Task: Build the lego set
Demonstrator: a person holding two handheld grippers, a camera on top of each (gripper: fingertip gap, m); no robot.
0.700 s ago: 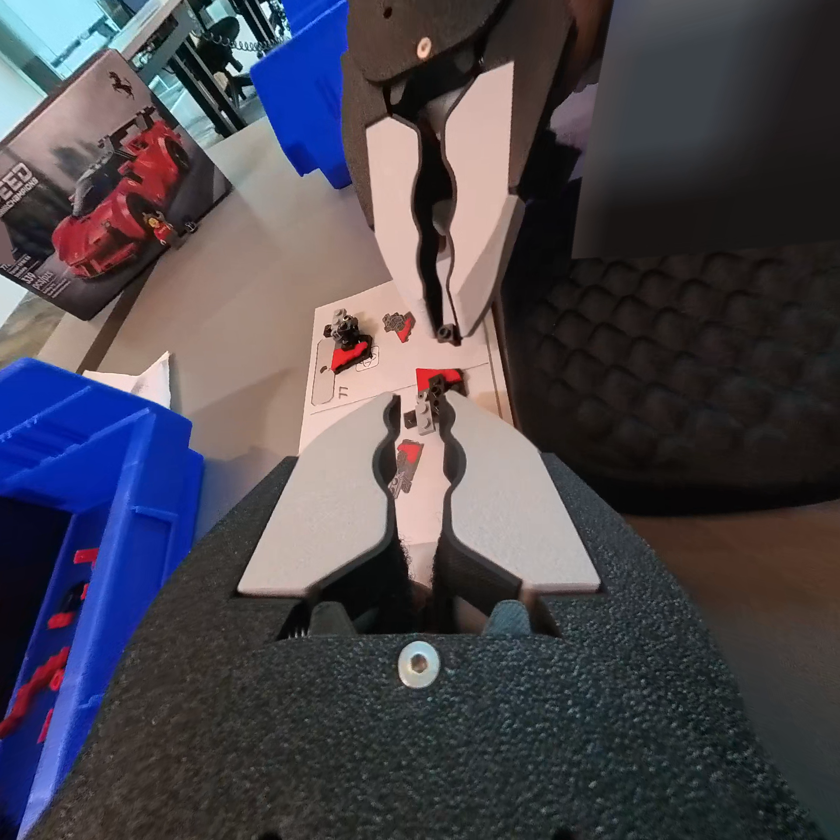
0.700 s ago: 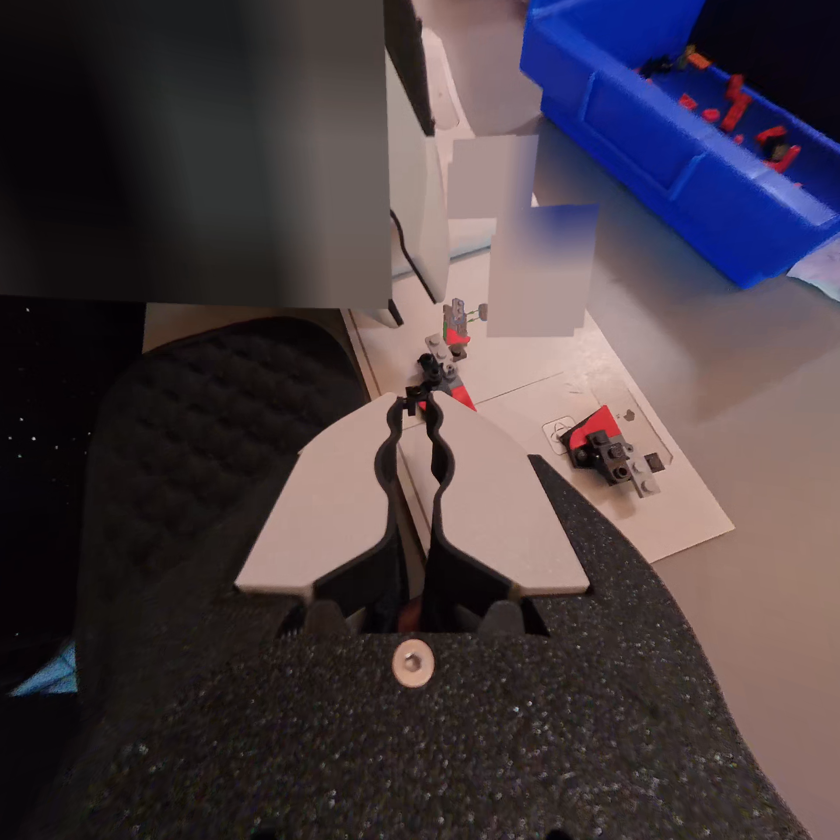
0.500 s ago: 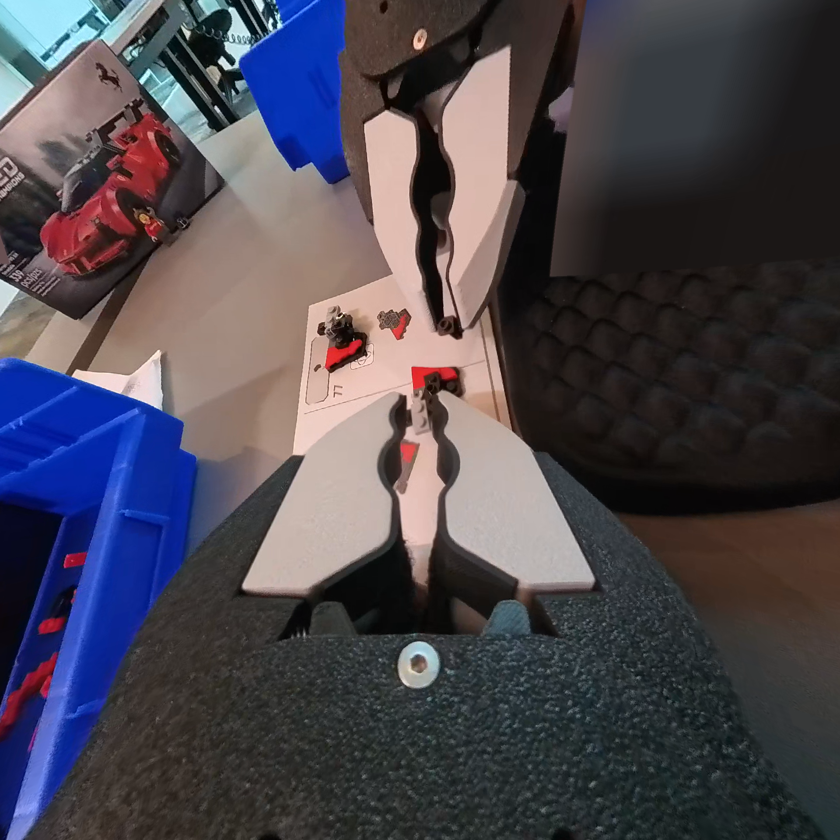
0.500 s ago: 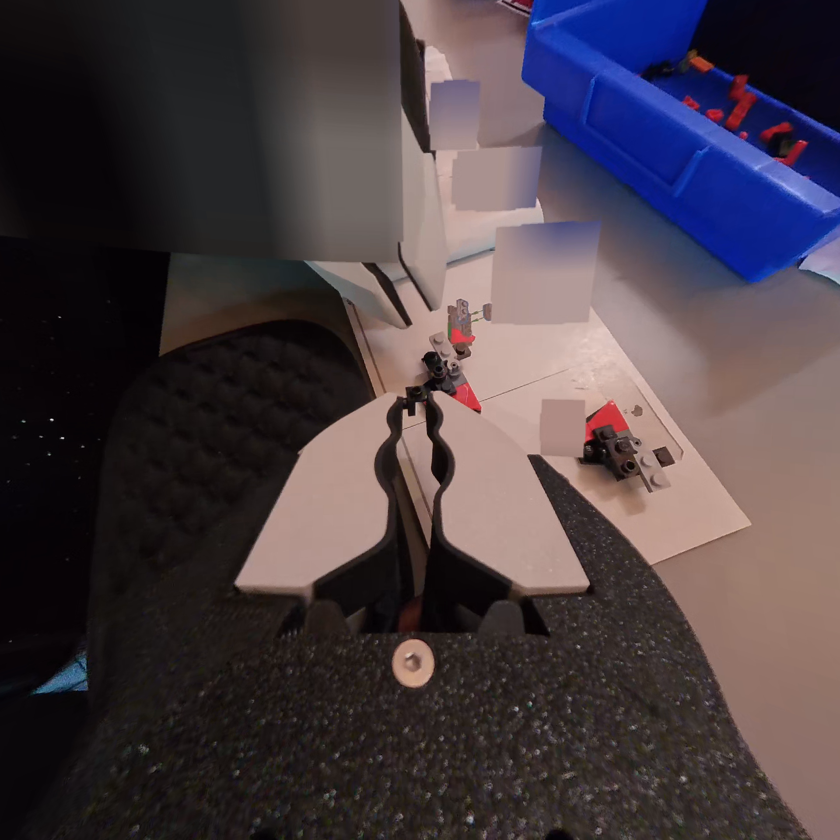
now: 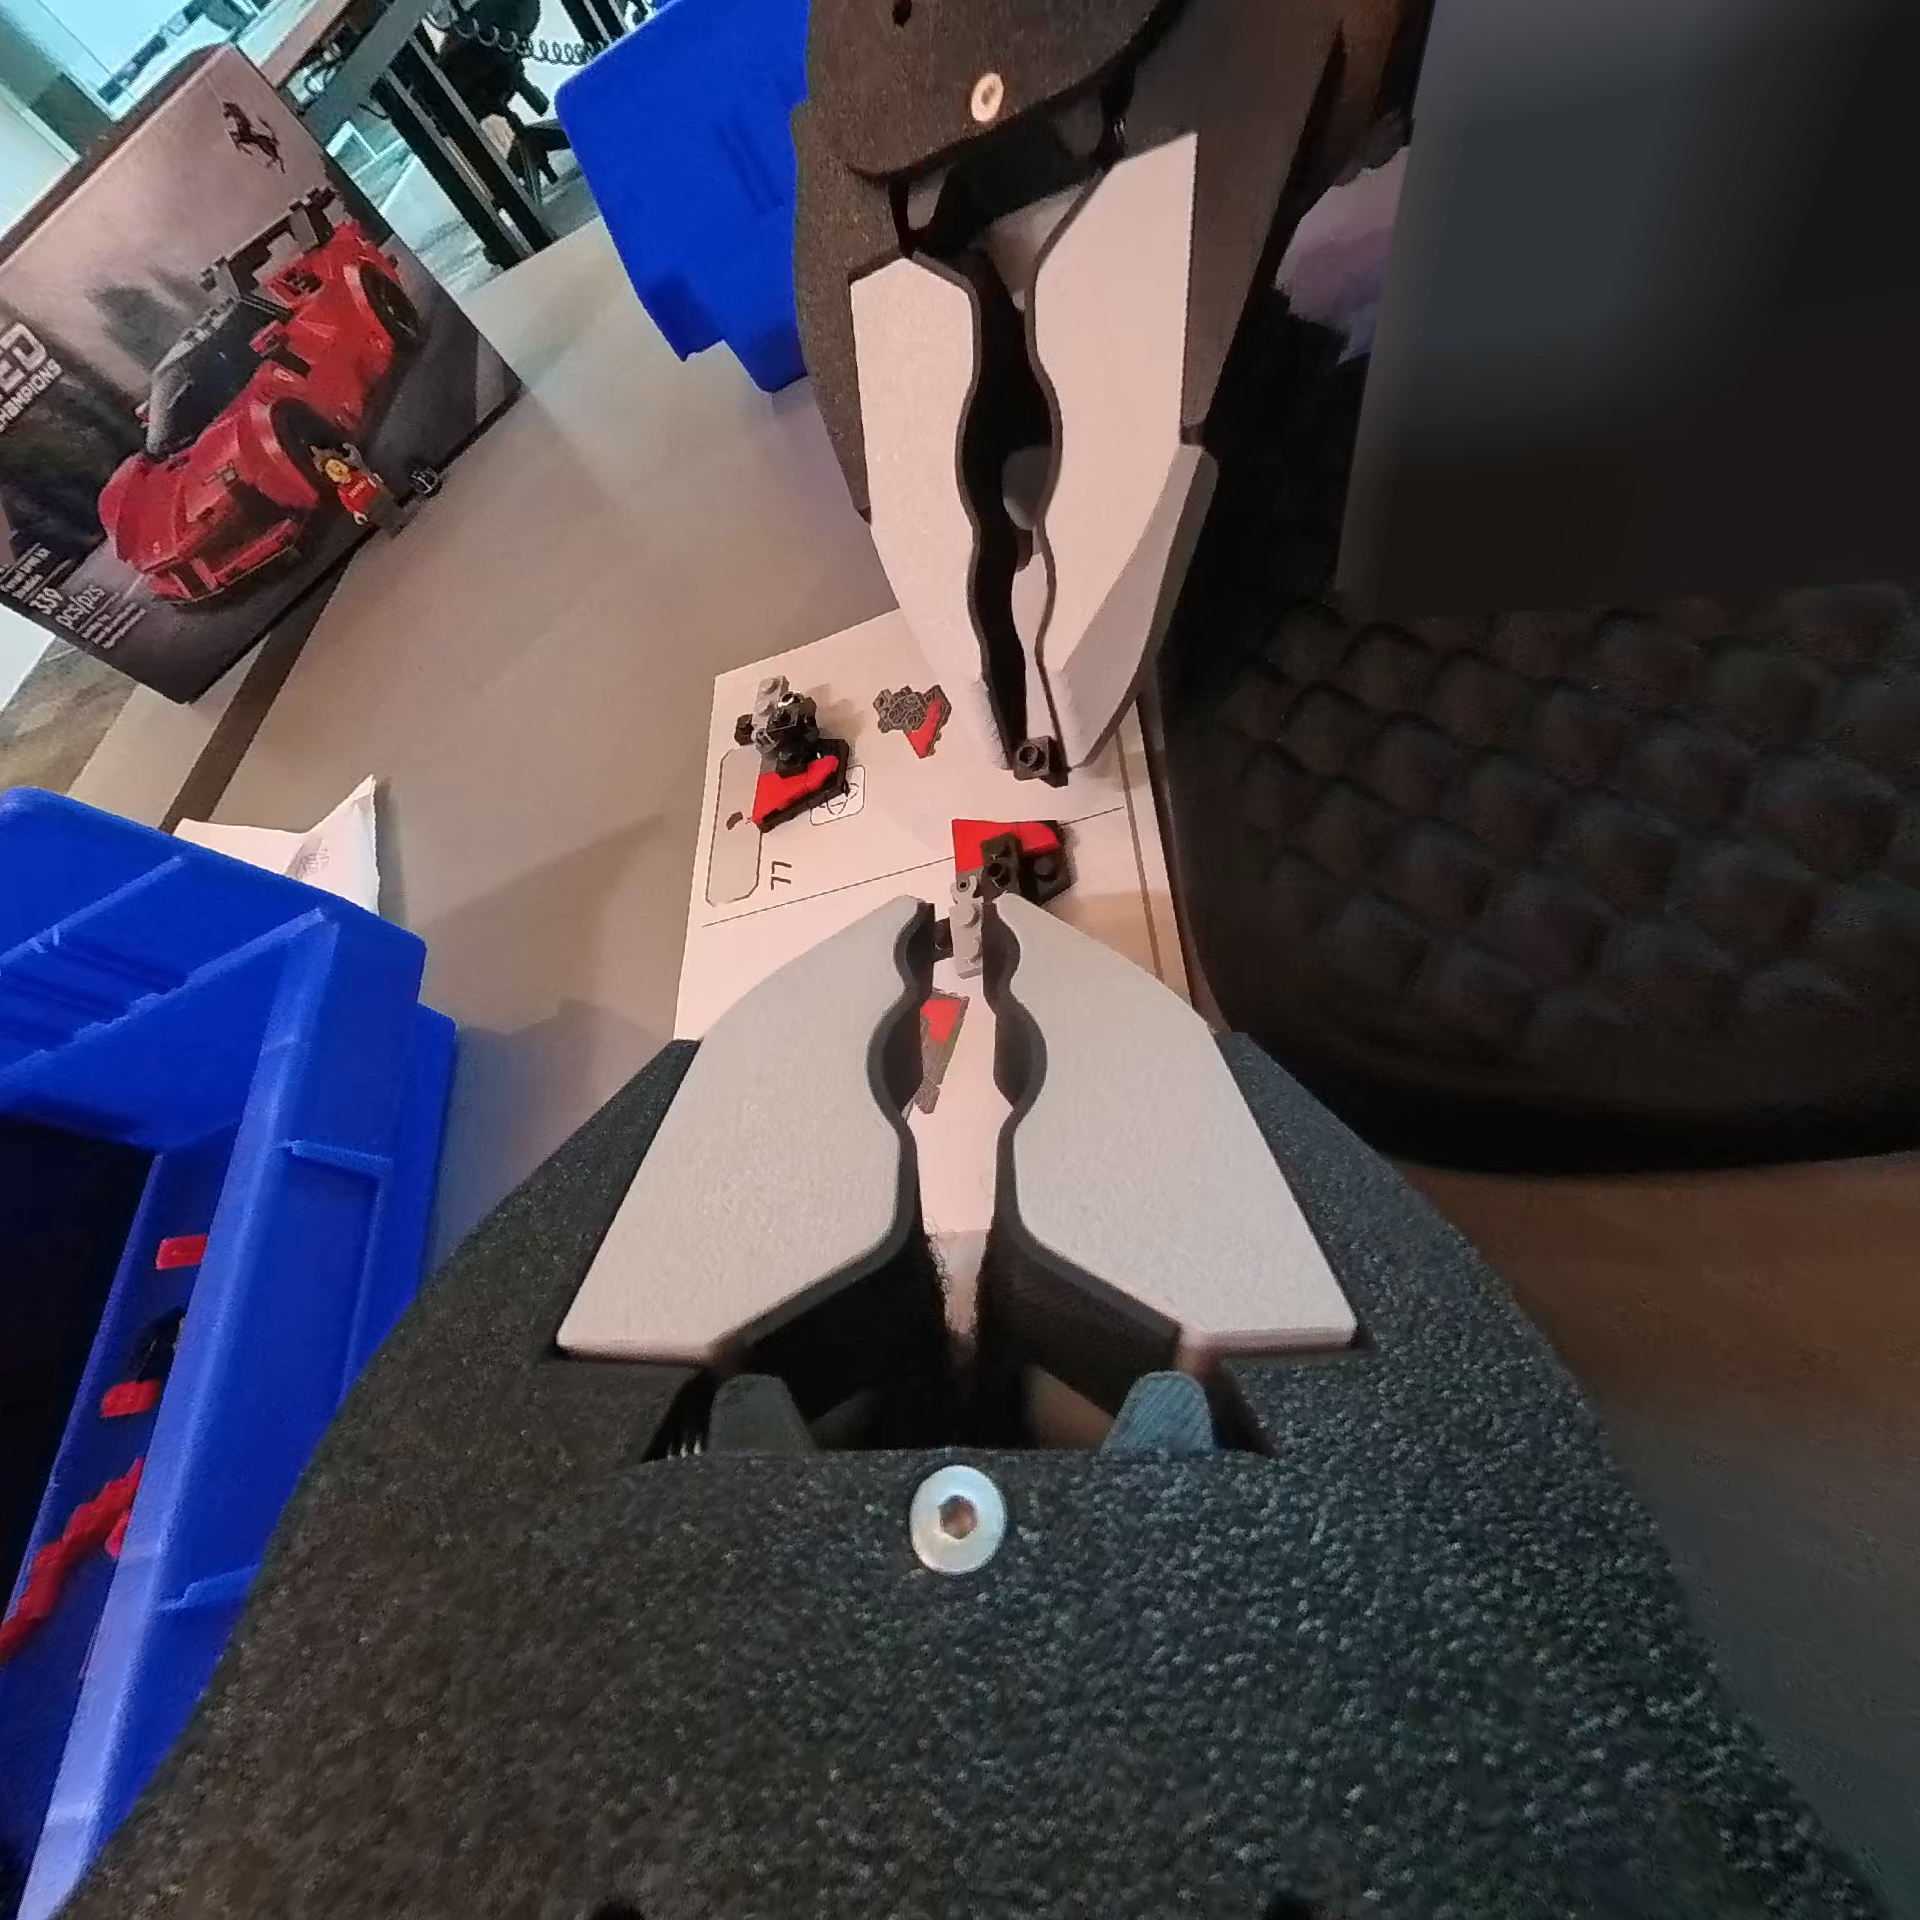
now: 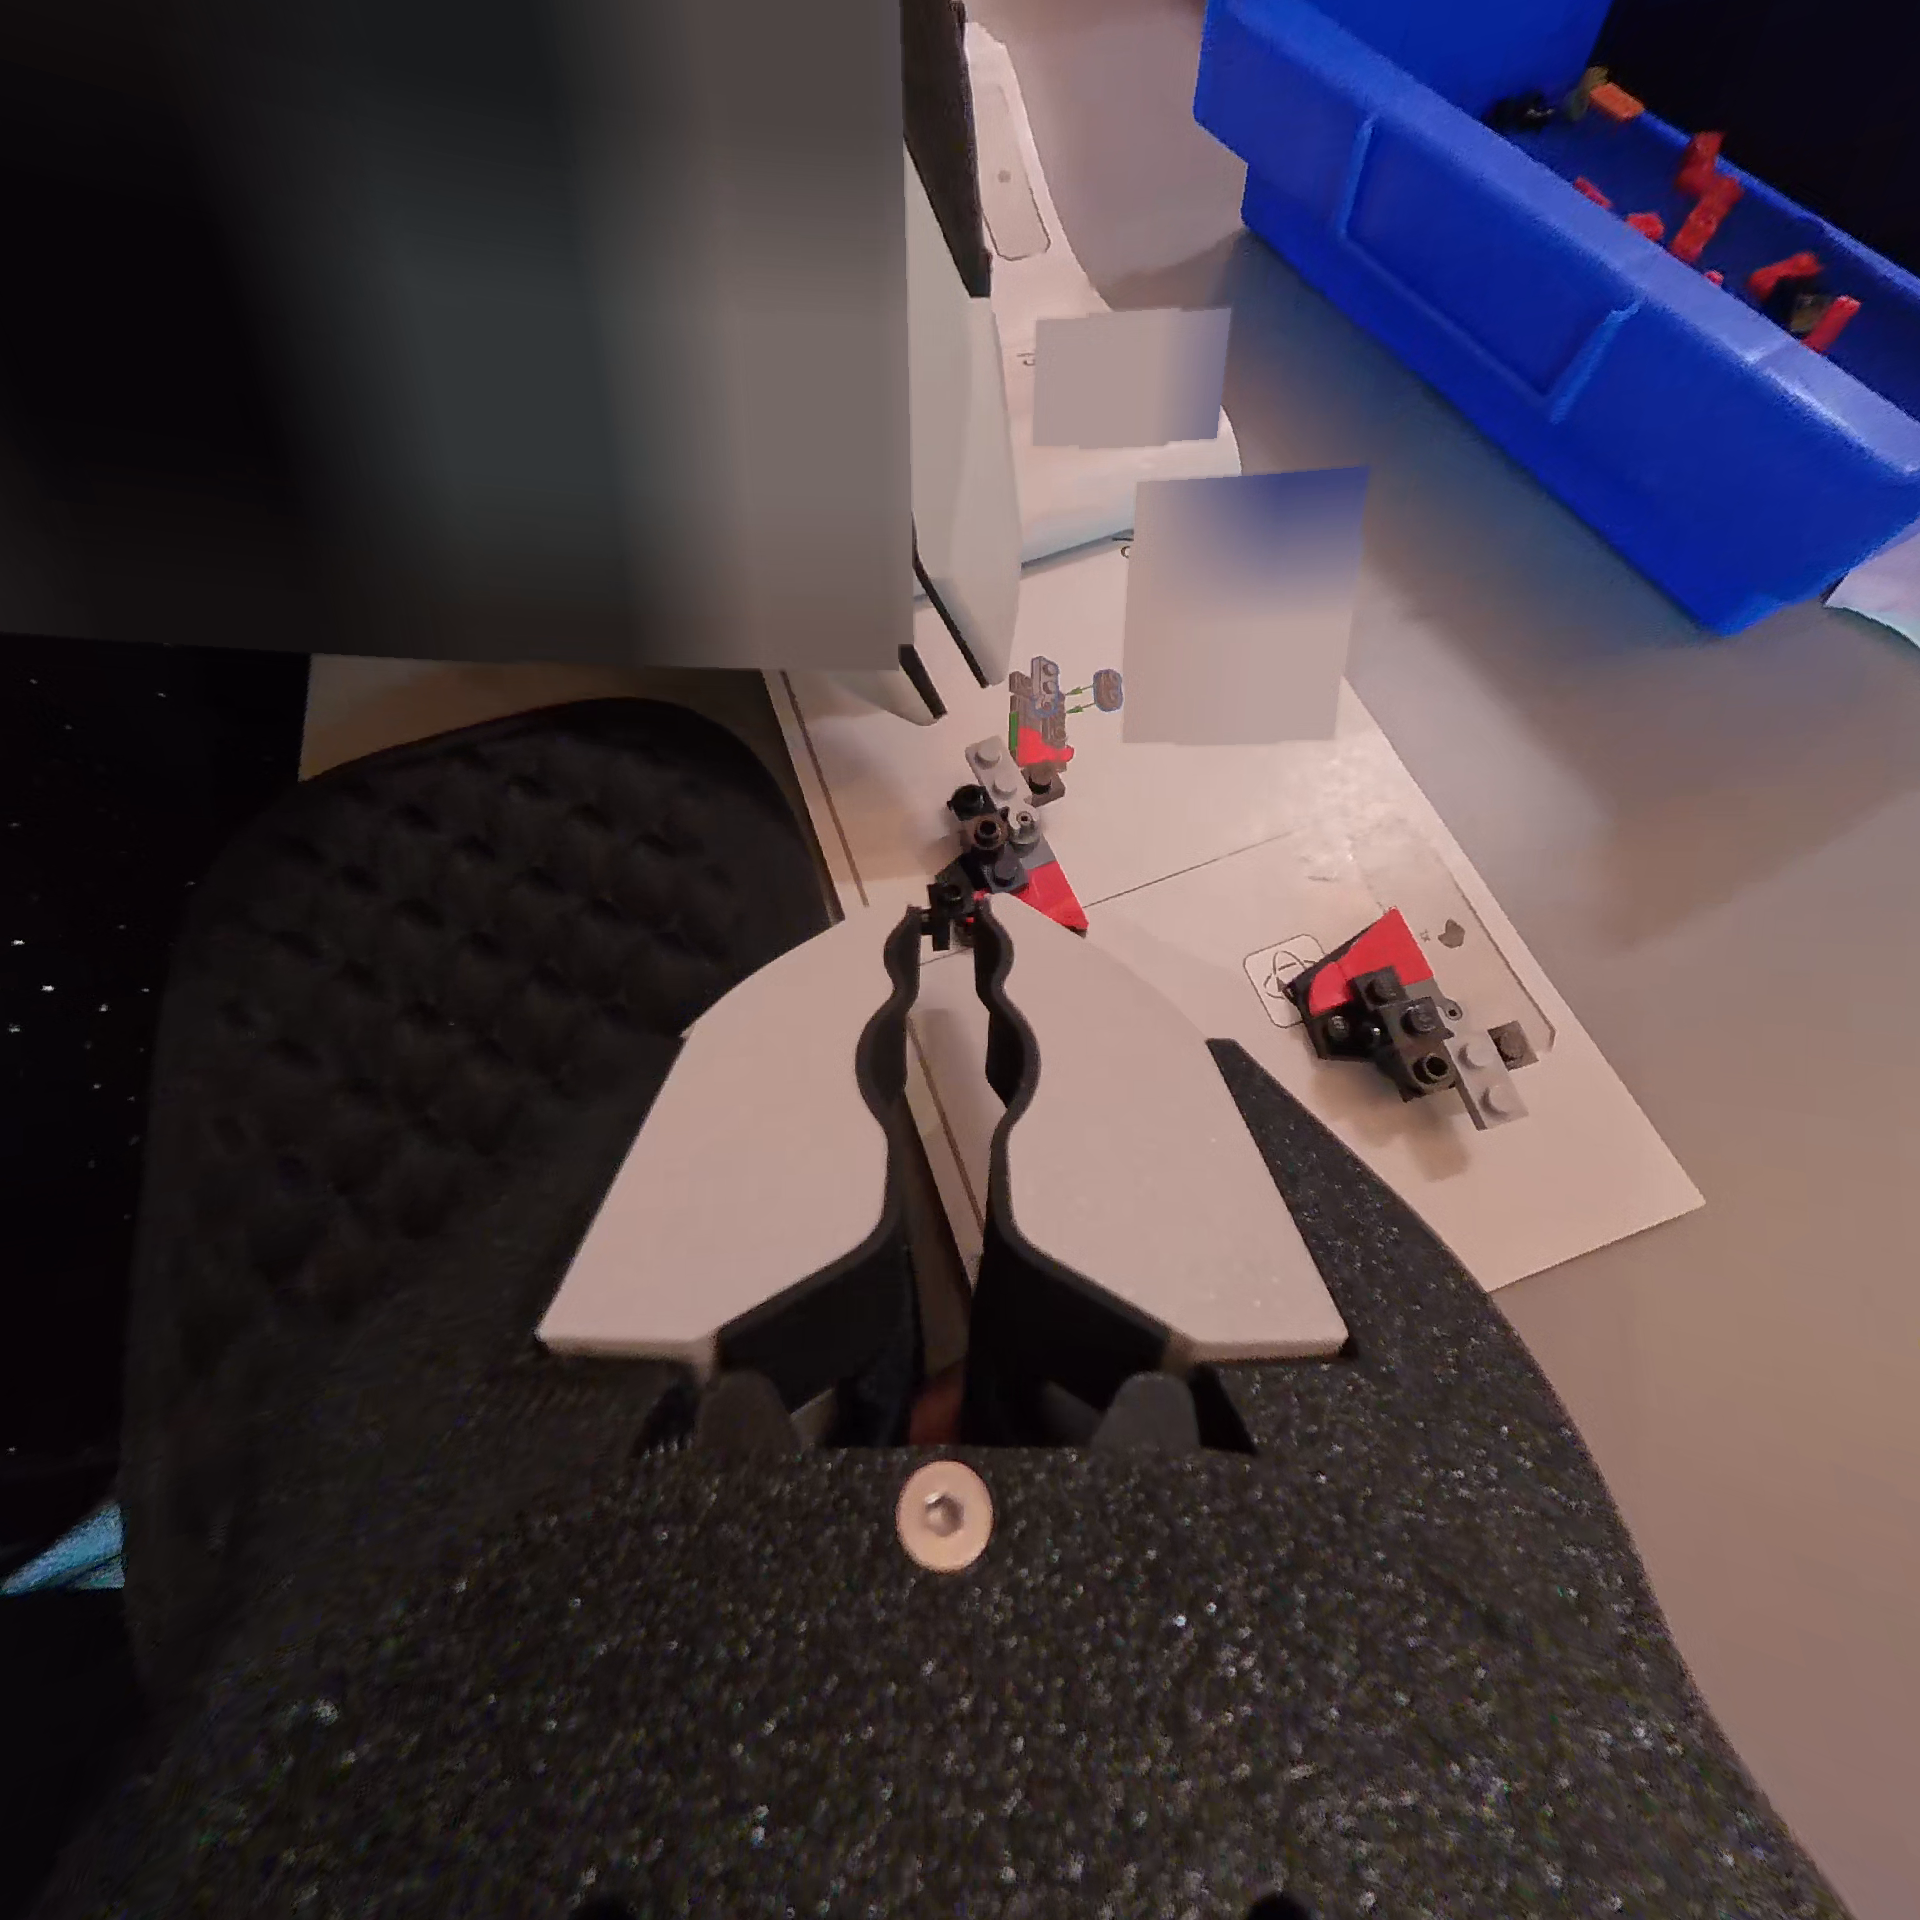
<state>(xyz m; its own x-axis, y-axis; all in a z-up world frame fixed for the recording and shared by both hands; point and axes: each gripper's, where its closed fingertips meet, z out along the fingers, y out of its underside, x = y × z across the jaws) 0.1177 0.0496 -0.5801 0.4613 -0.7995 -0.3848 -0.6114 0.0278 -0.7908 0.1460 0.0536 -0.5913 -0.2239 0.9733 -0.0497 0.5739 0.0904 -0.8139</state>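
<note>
My left gripper (image 5: pixel 961 923) is shut on a small grey plate (image 5: pixel 971 935) that is part of a red, black and grey Lego sub-assembly (image 5: pixel 1006 852), held just above the instruction sheet (image 5: pixel 790 935). My right gripper (image 6: pixel 951 920) is shut on a tiny black piece (image 6: pixel 943 914), held close to that sub-assembly (image 6: pixel 1013 831). In the left wrist view the right gripper (image 5: pixel 1037 764) comes down from the top with the black piece (image 5: pixel 1037 758) at its tip. A second red and black sub-assembly (image 5: pixel 790 758) lies on the sheet; it also shows in the right wrist view (image 6: pixel 1392 1018).
A blue bin (image 5: pixel 208 1039) with red parts stands on the left of the left gripper and also shows in the right wrist view (image 6: pixel 1558 312). A second blue bin (image 5: pixel 686 177) and the Lego box (image 5: pixel 208 395) stand farther back. A black quilted pad (image 5: pixel 1558 883) borders the sheet. My left and right fingertips are right by each other.
Almost nothing. Both grippers keep hold of their pieces, and the views drift only slightly.
</note>
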